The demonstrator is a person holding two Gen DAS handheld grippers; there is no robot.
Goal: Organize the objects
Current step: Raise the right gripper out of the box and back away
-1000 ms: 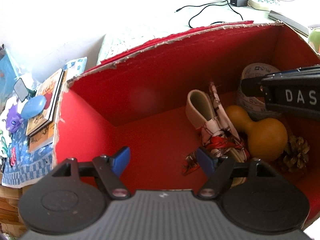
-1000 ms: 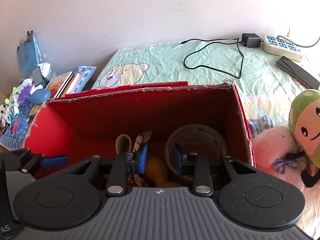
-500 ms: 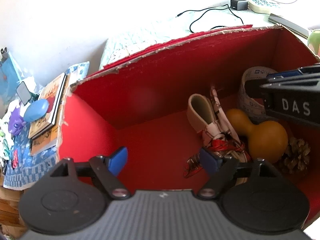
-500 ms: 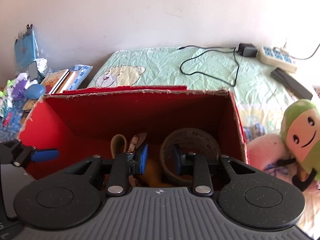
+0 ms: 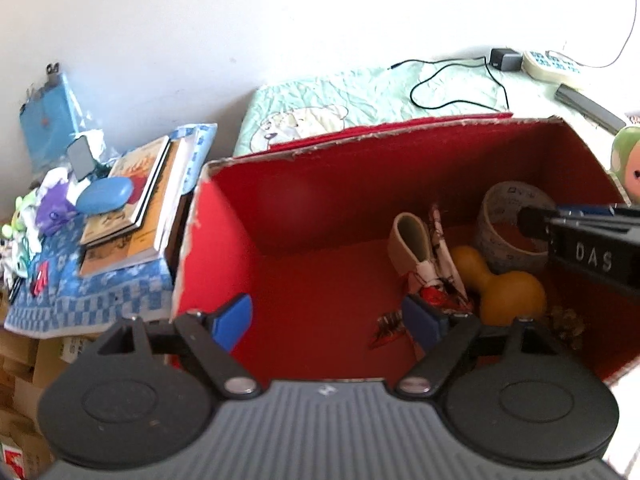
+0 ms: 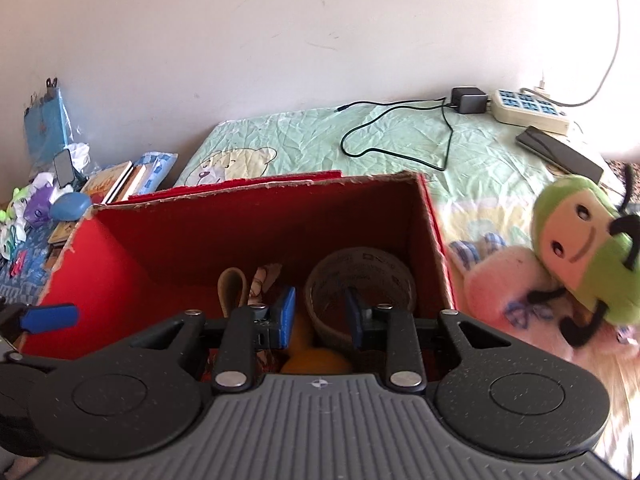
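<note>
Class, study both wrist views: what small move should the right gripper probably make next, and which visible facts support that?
Probably swing the right gripper rightward toward the green plush toy. Its jaws stand apart and empty above the red box, which already holds the tape roll and gourd, while the toy lies outside on the bed.

A bed with a pale green bear-print sheet carries the red cardboard box at its near edge. At one o'clock from the box lie a black cable, a charger block, a white power strip and a dark flat case; plush toys sit at three o'clock.
</note>
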